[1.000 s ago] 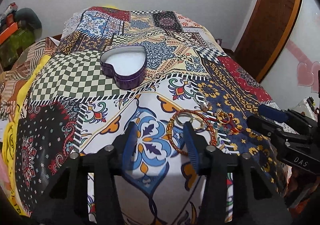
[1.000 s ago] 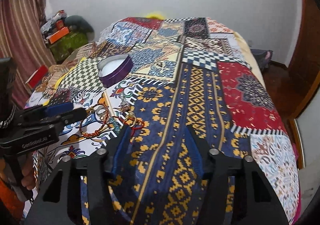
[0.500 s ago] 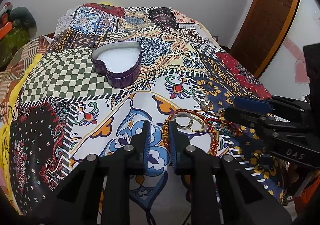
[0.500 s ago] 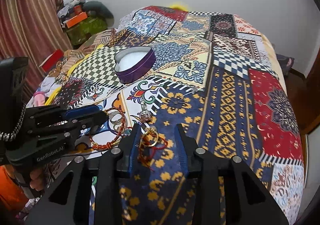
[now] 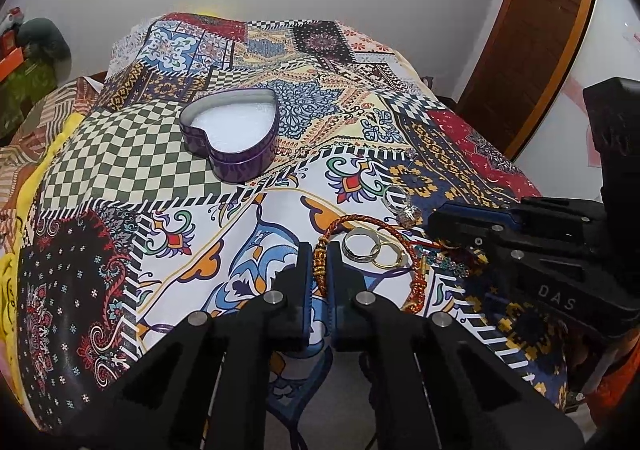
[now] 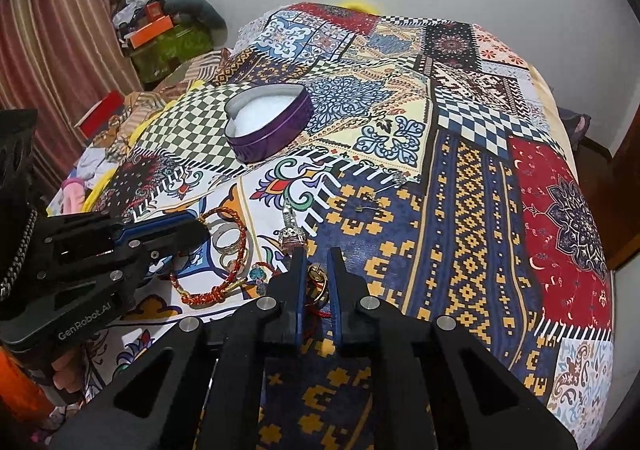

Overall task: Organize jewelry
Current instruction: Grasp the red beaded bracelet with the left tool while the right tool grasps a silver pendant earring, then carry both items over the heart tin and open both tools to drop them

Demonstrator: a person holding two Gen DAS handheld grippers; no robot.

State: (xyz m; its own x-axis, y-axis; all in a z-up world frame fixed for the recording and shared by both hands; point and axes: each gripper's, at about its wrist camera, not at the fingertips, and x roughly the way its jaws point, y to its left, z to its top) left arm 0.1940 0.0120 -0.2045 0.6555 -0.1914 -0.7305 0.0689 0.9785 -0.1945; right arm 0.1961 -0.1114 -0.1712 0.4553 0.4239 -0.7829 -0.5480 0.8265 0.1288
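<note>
A purple heart-shaped tin [image 5: 232, 138] with a white lining sits open on the patchwork bedspread; it also shows in the right wrist view [image 6: 268, 126]. Jewelry lies in a cluster nearer me. My left gripper [image 5: 319, 262] is shut on the red and gold braided bracelet [image 5: 404, 250], pinching its beaded part. Two rings [image 5: 370, 248] lie inside the bracelet loop. A silver charm [image 5: 406, 210] lies just beyond. My right gripper [image 6: 318, 274] is shut on a gold ring with red thread [image 6: 318, 280]. The bracelet also shows in the right wrist view [image 6: 236, 218].
The bedspread [image 6: 460, 190] covers a bed that drops off at the right and front. A thin pin [image 6: 380, 194] lies on the blue patch. Clutter and boxes [image 6: 160, 30] stand by the curtain at the left. A wooden door [image 5: 540, 30] stands at the right.
Both grippers have moved down and forward onto the jewelry and closed. The left one closed on the bracelet, the right one on the gold ring.
</note>
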